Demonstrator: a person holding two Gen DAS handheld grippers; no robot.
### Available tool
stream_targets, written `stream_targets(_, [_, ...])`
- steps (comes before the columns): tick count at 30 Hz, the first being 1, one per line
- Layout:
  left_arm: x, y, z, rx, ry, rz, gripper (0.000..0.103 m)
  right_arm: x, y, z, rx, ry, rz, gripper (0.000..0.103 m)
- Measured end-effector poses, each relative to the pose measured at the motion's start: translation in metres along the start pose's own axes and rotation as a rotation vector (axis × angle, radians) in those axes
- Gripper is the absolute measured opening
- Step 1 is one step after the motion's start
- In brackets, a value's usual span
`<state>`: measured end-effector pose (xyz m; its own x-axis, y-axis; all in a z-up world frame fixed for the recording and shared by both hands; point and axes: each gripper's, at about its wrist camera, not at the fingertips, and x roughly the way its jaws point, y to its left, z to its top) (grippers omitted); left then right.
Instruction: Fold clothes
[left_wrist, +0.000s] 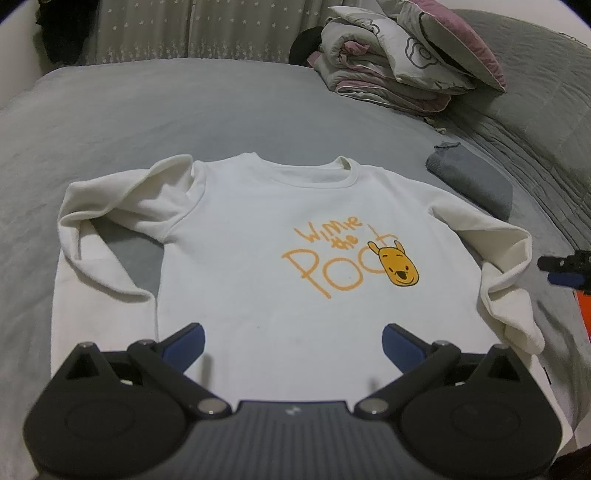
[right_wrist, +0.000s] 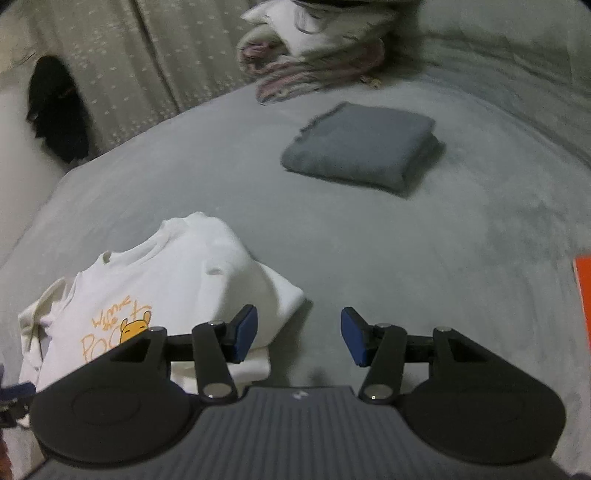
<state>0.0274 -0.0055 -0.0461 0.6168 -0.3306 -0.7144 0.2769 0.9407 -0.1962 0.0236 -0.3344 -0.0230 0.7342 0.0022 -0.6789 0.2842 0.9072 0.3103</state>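
One white sweatshirt (left_wrist: 258, 258) lay face up on the grey bed (left_wrist: 184, 118), its orange printed lettering and one yellow bear face showing. Both of its sleeves were bent back toward the body, one on each side. One folded grey garment (right_wrist: 362, 147) sat farther up the bed, well apart from the sweatshirt, and one pile of folded floral bedding (left_wrist: 399, 66) rested near the far edge by the star-patterned curtain (left_wrist: 166, 33).

Two tools were in view. The left tool (left_wrist: 293, 341) hovered over the sweatshirt's lower hem with its two blue-padded fingers spread wide and nothing between them. The right tool (right_wrist: 299, 334) hung beside the sweatshirt's sleeve, fingers likewise apart and empty, over bare bed.
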Motion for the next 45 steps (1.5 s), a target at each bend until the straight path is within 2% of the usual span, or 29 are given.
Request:
stream_targets(6, [0.002, -0.003, -0.001, 0.004, 0.007, -0.005, 0.102, 0.014, -0.006, -0.007, 0.09, 0.112, 0.057, 0.054])
stream_targets(14, [0.001, -0.001, -0.002, -0.003, 0.01, -0.002, 0.102, 0.024, 0.002, -0.016, 0.1, 0.159, 0.121, 0.052])
stream_targets(16, [0.001, -0.001, -0.002, -0.003, 0.012, -0.002, 0.102, 0.029, 0.003, -0.017, 0.103, 0.185, 0.143, 0.026])
stream_targets(17, [0.001, -0.001, -0.002, -0.002, 0.012, -0.002, 0.102, 0.031, 0.004, -0.017, 0.103, 0.196, 0.15, 0.025])
stream_targets(18, [0.002, -0.001, -0.002, 0.001, 0.011, 0.002, 0.102, 0.03, 0.004, -0.016, 0.096, 0.192, 0.143, 0.018])
stream_targets(19, [0.002, -0.001, -0.001, 0.004, 0.009, 0.005, 0.102, 0.027, 0.005, -0.015, 0.082, 0.181, 0.129, 0.011])
stream_targets(22, [0.003, -0.001, 0.0, 0.015, 0.005, 0.015, 0.102, 0.017, 0.006, -0.01, 0.026, 0.135, 0.06, 0.01])
stream_targets(31, [0.013, -0.003, 0.012, 0.027, 0.002, 0.008, 0.102, 0.007, -0.006, 0.029, -0.245, -0.062, -0.327, 0.009])
stream_targets(39, [0.034, -0.01, 0.023, 0.04, 0.015, -0.001, 0.102, 0.025, -0.029, 0.083, -0.321, -0.172, -0.498, 0.008])
stream_targets(45, [0.048, -0.014, 0.03, 0.024, 0.032, -0.02, 0.102, 0.038, -0.032, 0.109, -0.345, -0.256, -0.596, 0.008])
